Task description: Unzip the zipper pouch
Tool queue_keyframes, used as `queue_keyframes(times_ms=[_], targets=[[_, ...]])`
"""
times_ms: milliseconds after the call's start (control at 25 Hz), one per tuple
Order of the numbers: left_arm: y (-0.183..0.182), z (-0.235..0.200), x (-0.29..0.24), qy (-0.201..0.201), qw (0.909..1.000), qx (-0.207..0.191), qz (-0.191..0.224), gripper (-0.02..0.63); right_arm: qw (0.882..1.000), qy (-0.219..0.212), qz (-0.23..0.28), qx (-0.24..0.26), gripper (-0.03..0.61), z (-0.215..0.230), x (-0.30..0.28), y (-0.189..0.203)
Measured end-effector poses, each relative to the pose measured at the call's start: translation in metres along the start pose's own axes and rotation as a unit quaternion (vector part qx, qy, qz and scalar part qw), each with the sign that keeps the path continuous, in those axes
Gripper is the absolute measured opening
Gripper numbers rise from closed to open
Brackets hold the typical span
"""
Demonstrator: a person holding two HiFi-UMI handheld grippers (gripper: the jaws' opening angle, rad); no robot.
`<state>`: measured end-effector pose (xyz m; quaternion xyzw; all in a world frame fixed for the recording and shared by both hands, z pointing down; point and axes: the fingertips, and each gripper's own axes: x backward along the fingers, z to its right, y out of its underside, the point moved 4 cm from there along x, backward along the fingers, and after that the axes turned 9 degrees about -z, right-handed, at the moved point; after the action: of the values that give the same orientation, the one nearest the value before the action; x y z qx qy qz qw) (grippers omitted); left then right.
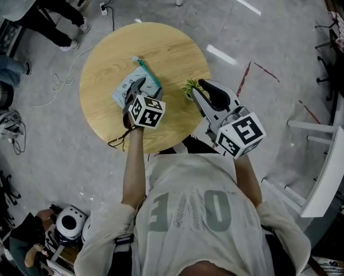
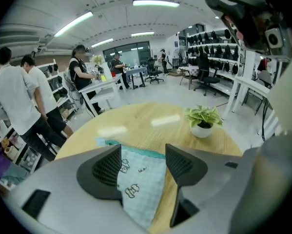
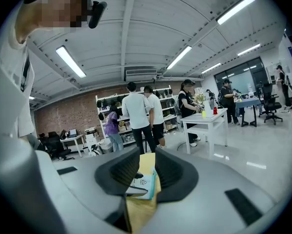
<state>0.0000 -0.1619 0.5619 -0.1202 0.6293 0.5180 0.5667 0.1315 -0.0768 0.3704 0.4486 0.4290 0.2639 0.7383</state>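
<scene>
Grey concrete floor surrounds a round wooden table (image 1: 172,45). Near its centre the left gripper (image 2: 143,156) hangs over the patterned zipper pouch (image 2: 141,179) — jaws spread wide, the pouch between them but not pinched. At the table's right edge the right gripper (image 3: 146,162) stands partly open and empty — beside a small potted plant (image 2: 203,123).

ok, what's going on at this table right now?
A person holds a gripper in each hand over a zipper pouch that lies on the round wooden table. The left gripper points down at the pouch with its jaws wide open on either side of the fabric, not pressing on it. The right gripper sits off to the side by the small potted plant, jaws slightly apart and empty. I can't tell whether the zipper is open.
</scene>
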Motion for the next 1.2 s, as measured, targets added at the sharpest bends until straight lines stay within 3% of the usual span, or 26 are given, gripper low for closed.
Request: queue_keyframes(times_ms=[160,320,520,640,880,1040,1200], targets=[[-0.035,-0.020,0.039,-0.048,0.9967,0.021,0.063,0.268,1.000,-0.004,0.014,0.008,0.107,-0.001,0.002,-0.009],[-0.075,-0.046,0.104,-0.094,0.9815,0.058,0.157,0.276,0.999,-0.015,0.031,0.034,0.106,-0.009,0.001,-0.024],[-0.115,-0.071,0.208,-0.171,0.9454,0.066,0.269,0.275,0.995,-0.027,0.069,0.069,0.089,-0.025,-0.005,-0.051],[-0.125,-0.079,0.263,-0.215,0.9226,0.060,0.315,0.273,0.990,-0.032,0.106,0.089,0.072,-0.036,-0.010,-0.070],[-0.118,-0.076,0.339,-0.271,0.8743,0.073,0.396,0.152,0.981,-0.043,0.141,0.126,0.049,-0.061,-0.017,-0.092],[-0.097,-0.075,0.364,-0.304,0.8537,0.104,0.410,0.061,0.977,-0.048,0.151,0.144,0.043,-0.077,-0.021,-0.100],[-0.074,-0.073,0.365,-0.309,0.8424,0.144,0.418,0.038,0.975,-0.042,0.154,0.153,0.040,-0.088,-0.022,-0.102]])
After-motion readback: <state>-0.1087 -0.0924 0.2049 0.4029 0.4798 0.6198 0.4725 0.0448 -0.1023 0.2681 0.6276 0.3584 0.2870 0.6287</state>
